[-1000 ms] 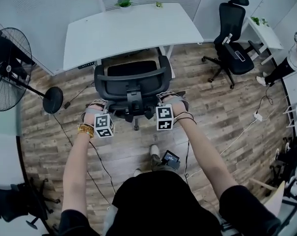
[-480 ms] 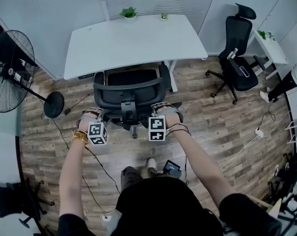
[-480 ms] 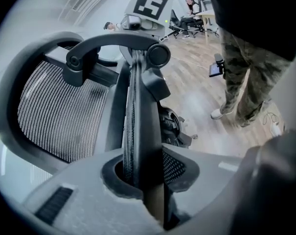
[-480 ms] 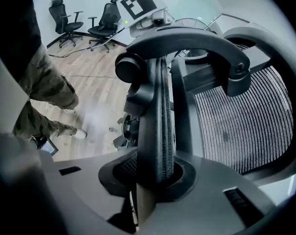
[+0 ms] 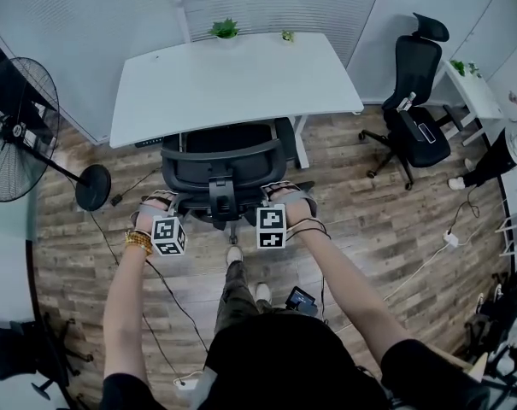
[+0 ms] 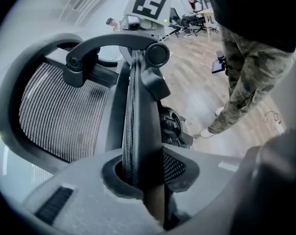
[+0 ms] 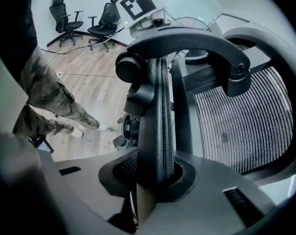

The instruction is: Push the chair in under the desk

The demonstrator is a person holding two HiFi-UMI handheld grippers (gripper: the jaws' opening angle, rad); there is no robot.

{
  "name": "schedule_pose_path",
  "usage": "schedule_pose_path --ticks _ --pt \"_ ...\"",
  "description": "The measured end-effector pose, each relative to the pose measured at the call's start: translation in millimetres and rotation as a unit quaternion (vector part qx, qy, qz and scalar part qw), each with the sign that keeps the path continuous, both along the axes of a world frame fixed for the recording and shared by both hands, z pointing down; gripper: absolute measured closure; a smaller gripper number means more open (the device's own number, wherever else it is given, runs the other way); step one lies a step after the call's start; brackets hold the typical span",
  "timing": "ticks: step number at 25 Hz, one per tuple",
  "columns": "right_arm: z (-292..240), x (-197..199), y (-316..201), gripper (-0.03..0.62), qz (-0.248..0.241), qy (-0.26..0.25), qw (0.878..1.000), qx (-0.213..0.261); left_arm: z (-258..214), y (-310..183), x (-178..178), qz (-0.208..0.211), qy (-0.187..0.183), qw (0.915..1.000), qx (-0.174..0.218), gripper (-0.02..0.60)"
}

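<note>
In the centre of the head view, the black mesh office chair [image 5: 224, 156] stands with its backrest toward the person. Its seat seems partly tucked under the near edge of the white desk [image 5: 232, 75]. The left gripper [image 5: 158, 205] is clenched on the backrest's rim at frame left. The right gripper [image 5: 285, 196] is clenched on the rim at frame right.

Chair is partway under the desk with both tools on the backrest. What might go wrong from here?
1. The chair sits close to the white desk leg under the desk, so its side may catch it.
2. The left tool and right tool each pinch only the thin backrest rim. If the chair jams, they might slip off.
3. A black cable lies on the floor beside the chair, and a caster might snag it.
</note>
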State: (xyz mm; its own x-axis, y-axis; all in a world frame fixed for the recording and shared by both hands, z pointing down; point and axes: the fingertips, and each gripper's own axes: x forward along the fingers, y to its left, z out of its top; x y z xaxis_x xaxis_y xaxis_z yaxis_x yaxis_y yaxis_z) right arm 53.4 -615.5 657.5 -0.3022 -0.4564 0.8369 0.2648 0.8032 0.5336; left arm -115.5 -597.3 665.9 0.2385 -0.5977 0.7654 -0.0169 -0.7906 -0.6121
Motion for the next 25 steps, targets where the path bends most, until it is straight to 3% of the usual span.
schedule_pose_path --ticks 25 --pt "-4 -19 -78 0.528 -0.004 -0.002 1.0 -0.006 -6 -77 -18 -0.002 -0.004 1.0 0.004 0.499"
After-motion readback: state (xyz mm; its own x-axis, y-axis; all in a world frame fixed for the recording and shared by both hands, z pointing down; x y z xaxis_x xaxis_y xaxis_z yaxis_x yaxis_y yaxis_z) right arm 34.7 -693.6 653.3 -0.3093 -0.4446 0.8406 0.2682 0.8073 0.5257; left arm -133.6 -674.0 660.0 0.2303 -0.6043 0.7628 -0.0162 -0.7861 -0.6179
